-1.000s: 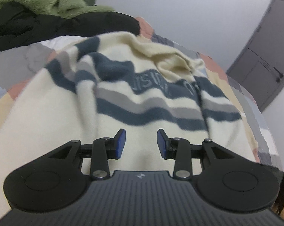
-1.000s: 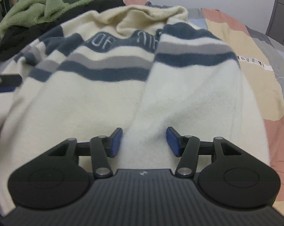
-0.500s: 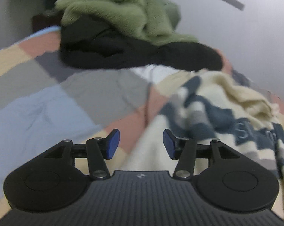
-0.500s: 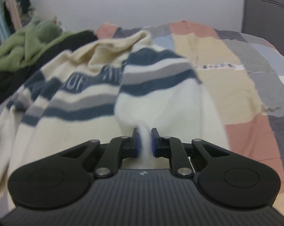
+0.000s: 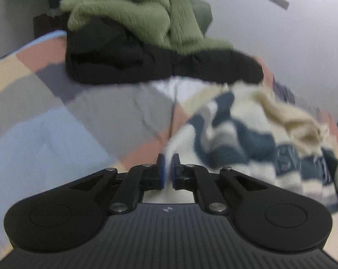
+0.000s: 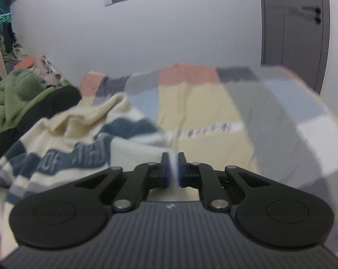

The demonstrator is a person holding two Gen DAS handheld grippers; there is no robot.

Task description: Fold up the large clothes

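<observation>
A cream sweater with navy and grey stripes (image 5: 247, 139) lies on a patchwork bed cover. In the left wrist view my left gripper (image 5: 168, 170) is shut on the sweater's left edge, with cream cloth pinched between the blue pads. In the right wrist view the same sweater (image 6: 79, 143) lies to the left, and my right gripper (image 6: 173, 170) is shut on its right edge, with white cloth between the pads. The sweater is bunched and blurred.
A pile of green fleece (image 5: 133, 15) and a black garment (image 5: 146, 62) lies at the far side of the bed; it also shows in the right wrist view (image 6: 19, 103). The patchwork cover (image 6: 213, 112) stretches right. A grey door (image 6: 292, 22) stands behind.
Both grippers were open over the sweater one second ago. The right shut on the right edge first, then the left swung to the left edge and shut. Both views have tilted upward.
</observation>
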